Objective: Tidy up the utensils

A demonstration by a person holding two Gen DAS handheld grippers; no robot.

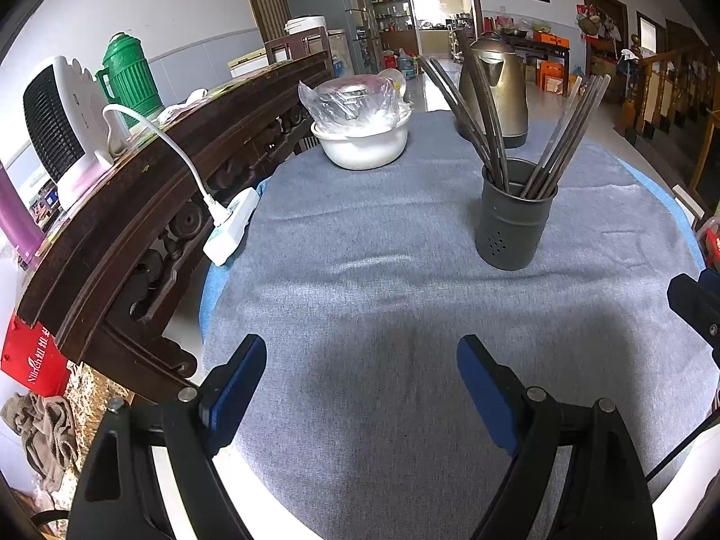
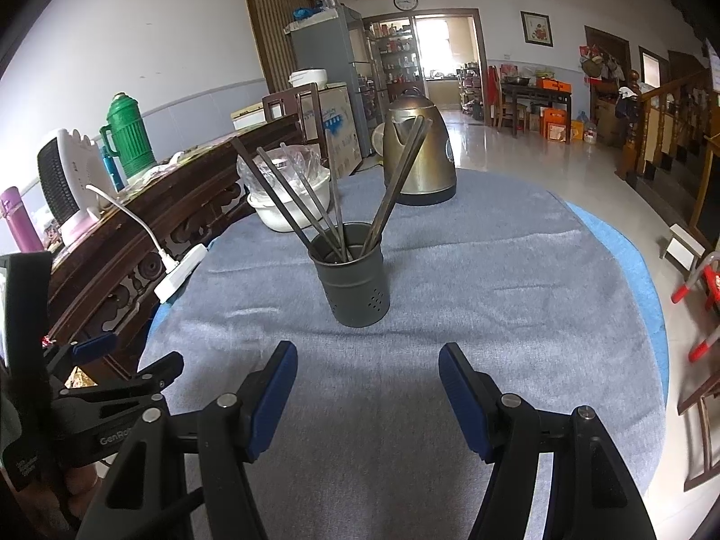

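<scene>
A dark grey metal utensil holder (image 1: 513, 220) stands upright on the grey cloth, right of centre in the left wrist view and at centre in the right wrist view (image 2: 353, 276). Several dark chopsticks (image 1: 560, 135) stand in it, fanned out left and right; they also show in the right wrist view (image 2: 288, 200). My left gripper (image 1: 362, 355) is open and empty, low over the cloth, short of the holder. My right gripper (image 2: 366, 364) is open and empty, just in front of the holder. The right gripper shows at the left wrist view's right edge (image 1: 695, 301).
A brass kettle (image 2: 420, 157) and a white bowl (image 1: 360, 144) covered with plastic stand at the table's far side. A white power strip (image 1: 227, 231) lies at the left table edge. A dark wooden sideboard (image 1: 135, 207) with a heater (image 1: 63, 126) and green thermos (image 1: 128, 76) stands left.
</scene>
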